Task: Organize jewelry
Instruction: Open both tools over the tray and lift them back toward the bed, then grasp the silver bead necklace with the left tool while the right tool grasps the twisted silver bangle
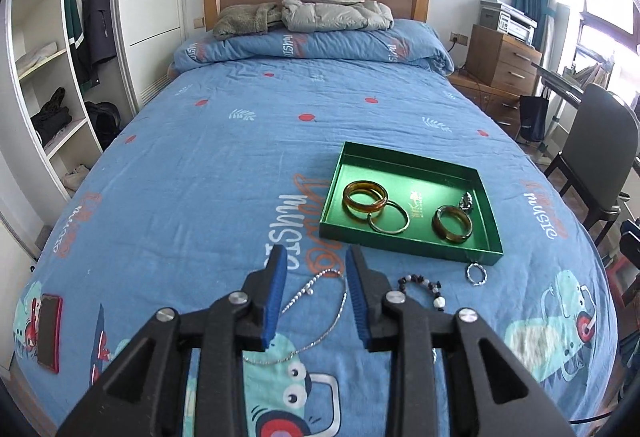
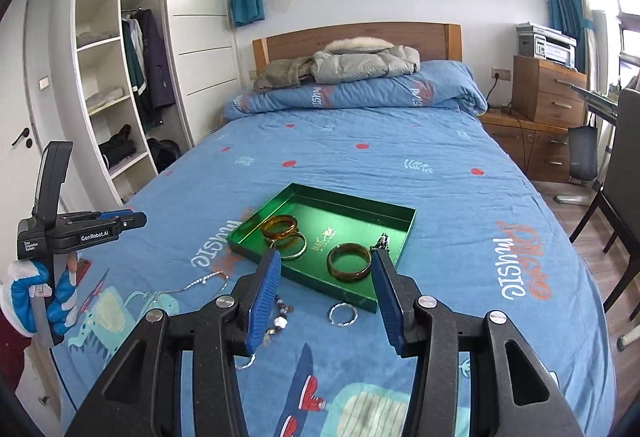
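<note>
I'm hovering my left gripper [image 1: 316, 257] over the bedspread [image 1: 224, 165], jaws spread apart w/ nothing between the blue pads [image 1: 276, 301], and the silver chain necklace [image 1: 320, 317] is lying right under the gap. My right gripper [image 2: 326, 265] is hanging above the near edge of the green tray [image 2: 404, 233], jaws also gaping wide, gripping nothing.

Tray's already carrying part of the haul: a pair of amber bangles [image 1: 365, 197] stacked at its left, a thin pale bangle [image 1: 389, 219] leaning against them, a single amber bangle [image 1: 452, 224] to the right, plus a small dark metallic piece [image 1: 466, 202] by the far-right wall — can't tell what it is.

Still out on the bedspread: the necklace, a beaded bracelet [image 1: 424, 287] just right of my left jaws, and a twisted silver ring [image 1: 476, 274] sitting just outside the tray's near corner.

So I'm reading this as mid-sort, approx halfway, pick-up step coming. Next move for the left: be dropping straight down and pinching the chain where it bunches, since a thin chain on soft fabric is prob going to slip or snag cloth. Right side is looking best placed for the ring or the bracelet, then a short hop into the tray.
</note>
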`<act>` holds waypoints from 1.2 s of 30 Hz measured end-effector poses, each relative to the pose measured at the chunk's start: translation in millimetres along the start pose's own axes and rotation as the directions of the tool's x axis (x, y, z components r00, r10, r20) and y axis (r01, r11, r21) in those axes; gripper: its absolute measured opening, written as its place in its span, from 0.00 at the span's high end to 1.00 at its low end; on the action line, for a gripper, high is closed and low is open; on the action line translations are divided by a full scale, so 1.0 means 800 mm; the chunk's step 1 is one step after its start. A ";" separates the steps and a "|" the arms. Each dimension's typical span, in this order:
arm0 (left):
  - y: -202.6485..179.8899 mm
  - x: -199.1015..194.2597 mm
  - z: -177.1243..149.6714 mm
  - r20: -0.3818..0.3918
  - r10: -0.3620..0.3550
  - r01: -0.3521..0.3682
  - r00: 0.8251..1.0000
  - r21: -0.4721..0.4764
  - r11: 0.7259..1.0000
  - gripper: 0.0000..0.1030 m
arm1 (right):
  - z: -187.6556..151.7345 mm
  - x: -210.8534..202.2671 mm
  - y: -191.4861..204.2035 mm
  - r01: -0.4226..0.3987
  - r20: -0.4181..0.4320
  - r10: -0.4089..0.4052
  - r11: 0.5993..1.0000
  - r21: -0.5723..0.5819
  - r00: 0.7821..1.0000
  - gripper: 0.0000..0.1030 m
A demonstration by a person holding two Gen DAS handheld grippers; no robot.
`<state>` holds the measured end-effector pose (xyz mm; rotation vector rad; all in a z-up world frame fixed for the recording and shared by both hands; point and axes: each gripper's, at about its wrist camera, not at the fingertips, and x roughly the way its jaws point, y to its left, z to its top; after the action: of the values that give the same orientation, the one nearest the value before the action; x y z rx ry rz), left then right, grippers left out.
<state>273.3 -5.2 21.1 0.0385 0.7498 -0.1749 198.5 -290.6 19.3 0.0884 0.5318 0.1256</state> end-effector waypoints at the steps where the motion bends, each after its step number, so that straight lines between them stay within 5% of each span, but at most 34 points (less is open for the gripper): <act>1: 0.004 -0.014 -0.009 0.005 -0.002 0.002 1.000 -0.004 1.000 0.72 | -0.006 -0.012 0.004 -0.005 0.005 0.005 1.000 -0.001 1.000 0.54; 9: 0.017 -0.104 -0.068 0.068 -0.012 0.013 0.998 -0.021 1.000 0.71 | -0.046 -0.091 0.025 -0.051 0.038 0.052 0.999 -0.017 0.998 0.53; 17: -0.002 -0.132 -0.116 0.070 -0.035 0.032 0.997 0.040 0.999 0.71 | -0.085 -0.123 0.041 -0.077 0.037 0.078 0.997 -0.023 0.996 0.53; 26: 0.007 -0.098 -0.143 0.044 -0.037 0.037 0.998 0.016 0.999 0.71 | -0.115 -0.102 0.040 -0.093 -0.020 0.093 0.996 -0.003 0.995 0.57; 36: 0.025 -0.004 -0.160 -0.074 -0.056 0.057 0.996 0.009 0.998 0.71 | -0.138 -0.010 0.051 -0.156 -0.162 0.155 0.988 0.008 0.975 0.73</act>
<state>187.8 27.4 -70.7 0.0343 0.8240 -0.2321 131.2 -245.4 -66.8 0.1159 0.6870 0.2889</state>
